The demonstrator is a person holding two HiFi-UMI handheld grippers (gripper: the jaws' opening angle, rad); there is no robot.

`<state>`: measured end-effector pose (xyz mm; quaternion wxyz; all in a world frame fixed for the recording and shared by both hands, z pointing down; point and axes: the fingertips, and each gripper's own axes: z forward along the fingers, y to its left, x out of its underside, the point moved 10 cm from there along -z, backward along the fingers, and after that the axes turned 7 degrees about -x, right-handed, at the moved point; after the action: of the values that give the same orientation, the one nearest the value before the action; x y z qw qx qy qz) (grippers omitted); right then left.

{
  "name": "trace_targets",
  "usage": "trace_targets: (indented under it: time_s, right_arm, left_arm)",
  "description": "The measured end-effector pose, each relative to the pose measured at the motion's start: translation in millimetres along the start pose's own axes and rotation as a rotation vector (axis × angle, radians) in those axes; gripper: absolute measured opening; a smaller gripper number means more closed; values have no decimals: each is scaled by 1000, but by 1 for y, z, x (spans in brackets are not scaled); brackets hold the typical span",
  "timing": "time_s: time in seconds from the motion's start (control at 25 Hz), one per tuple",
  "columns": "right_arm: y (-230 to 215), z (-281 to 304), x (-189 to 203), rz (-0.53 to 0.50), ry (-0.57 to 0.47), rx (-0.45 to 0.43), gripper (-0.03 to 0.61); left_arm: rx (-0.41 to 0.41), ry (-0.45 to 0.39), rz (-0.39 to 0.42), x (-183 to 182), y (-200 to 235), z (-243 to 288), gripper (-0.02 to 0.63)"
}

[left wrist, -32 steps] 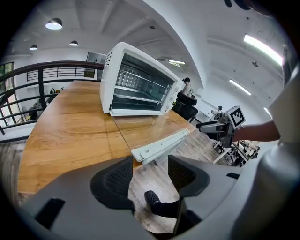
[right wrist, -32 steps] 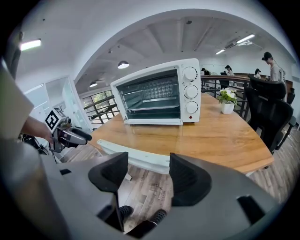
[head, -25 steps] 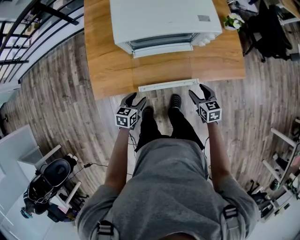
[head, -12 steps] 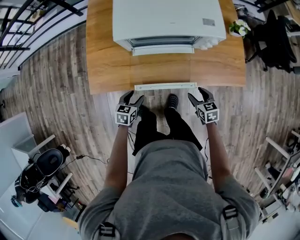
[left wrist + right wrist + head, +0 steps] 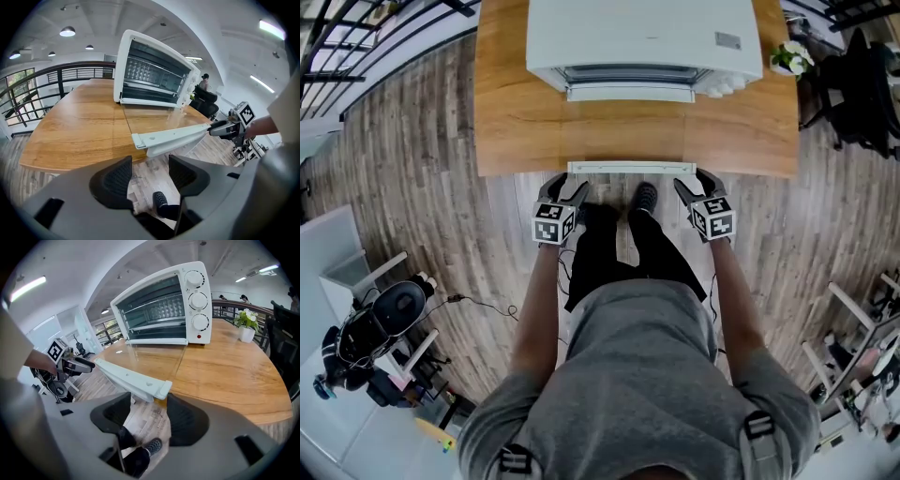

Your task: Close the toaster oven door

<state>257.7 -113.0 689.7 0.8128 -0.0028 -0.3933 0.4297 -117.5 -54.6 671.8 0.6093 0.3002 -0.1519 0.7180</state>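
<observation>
Lowered oven door juts past table edge, open tabletop either side, person's legs beneath

White toaster oven with white knobs and one small red dot. Pale grey-white door with see-through glass. Orange-brown wood surface with wavy lines. Grey-brown striped plank floor. Dark grey left gripper and right gripper, black-and-white squares on each cube. Grey shirt, black trousers. White flowers, green leaves, white pot.
</observation>
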Motion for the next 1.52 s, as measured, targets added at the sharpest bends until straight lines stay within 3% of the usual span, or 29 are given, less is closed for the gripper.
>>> trace_targets:
  time_s: [0.56,0.92,1.36,1.52]
  right_arm:
    - [-3,6,4,34,-9,17,229]
    - [-4,10,3,47,-55,42,198]
    - [1,8,0,68,-121,39,160]
    - [4,-1,-7,82,-155,33,140]
  left_arm:
    - [25,8,24,-7,-6,12,259]
    - [59,-37,42,-16,-1,27,255]
    - [144,-51,67,-22,7,23,224]
    - [158,-77,50,-29,8,15,178]
